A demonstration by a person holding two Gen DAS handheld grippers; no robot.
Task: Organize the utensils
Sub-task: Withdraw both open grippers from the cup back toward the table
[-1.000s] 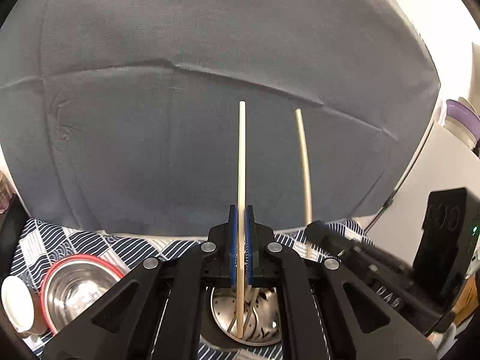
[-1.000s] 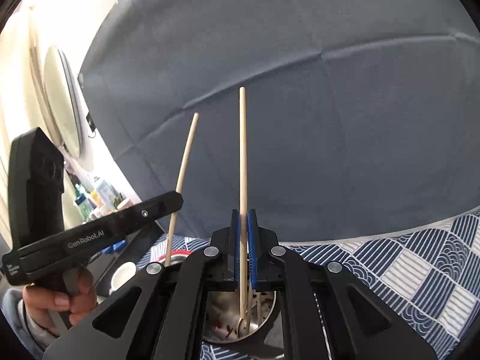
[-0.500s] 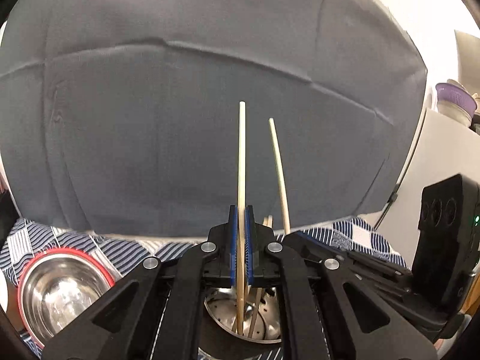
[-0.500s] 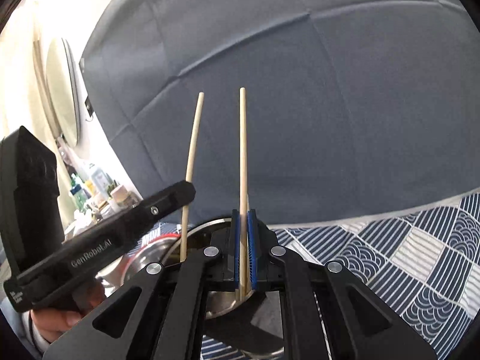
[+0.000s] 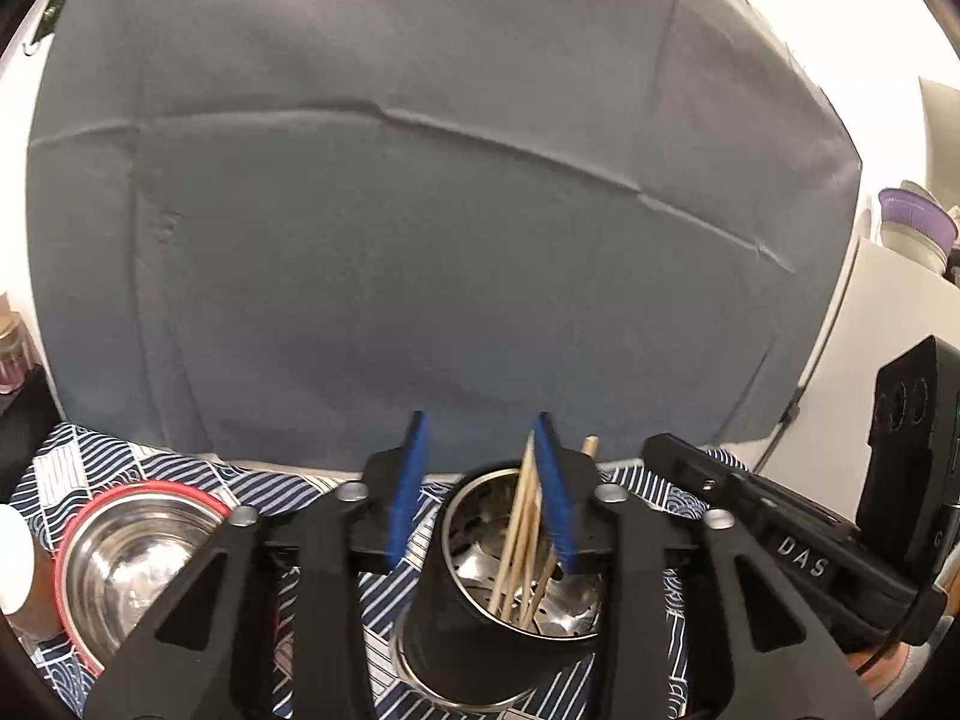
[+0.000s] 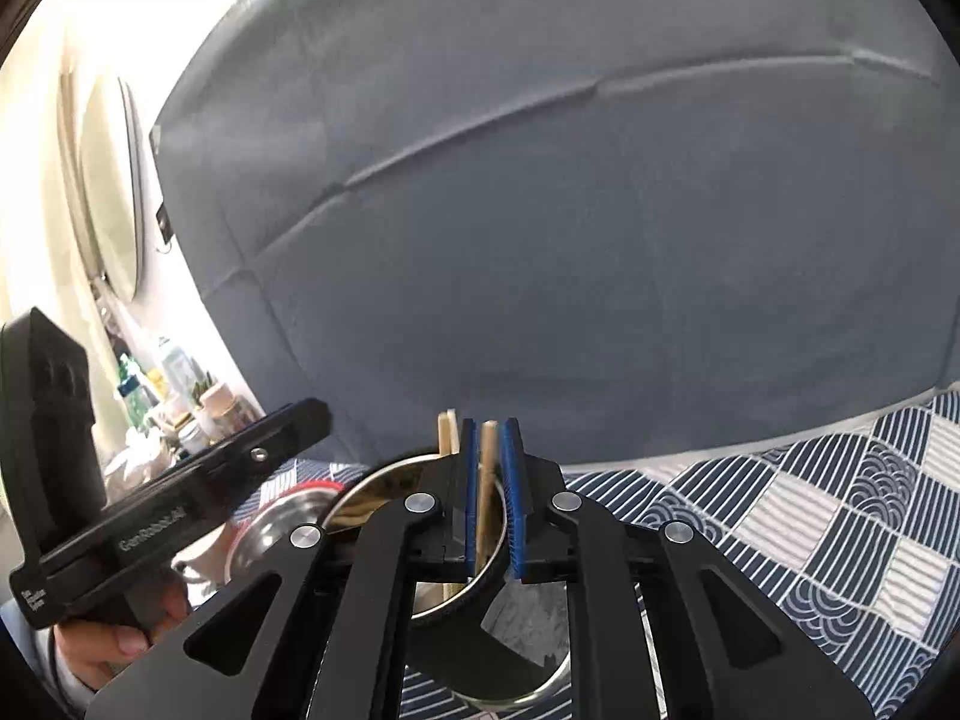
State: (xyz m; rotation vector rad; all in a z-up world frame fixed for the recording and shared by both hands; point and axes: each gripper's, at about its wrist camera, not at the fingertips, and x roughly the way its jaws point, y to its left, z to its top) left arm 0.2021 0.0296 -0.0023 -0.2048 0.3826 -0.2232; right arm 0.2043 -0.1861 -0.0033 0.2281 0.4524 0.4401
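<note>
A black metal utensil cup (image 5: pixel 456 618) stands on the patterned cloth, with several wooden chopsticks (image 5: pixel 516 540) leaning inside it. My left gripper (image 5: pixel 480 486) is open, its blue pads spread above the cup's rim, holding nothing. My right gripper (image 6: pixel 491 492) hovers over the same cup (image 6: pixel 480 636); its blue pads stand slightly apart with a chopstick (image 6: pixel 487 480) loose between them, dropped into the cup. Each gripper's body shows in the other's view, the right (image 5: pixel 780 546) and the left (image 6: pixel 162 516).
A steel bowl with a red rim (image 5: pixel 126 558) sits left of the cup on the blue-and-white cloth (image 6: pixel 810 510). A grey fabric backdrop (image 5: pixel 420 210) stands behind. Jars and bottles (image 6: pixel 174 396) crowd a shelf at the left.
Both grippers held a chopstick upright over the cup. Both have opened, the left wide, the right a little, and the chopsticks have dropped into the cup.
</note>
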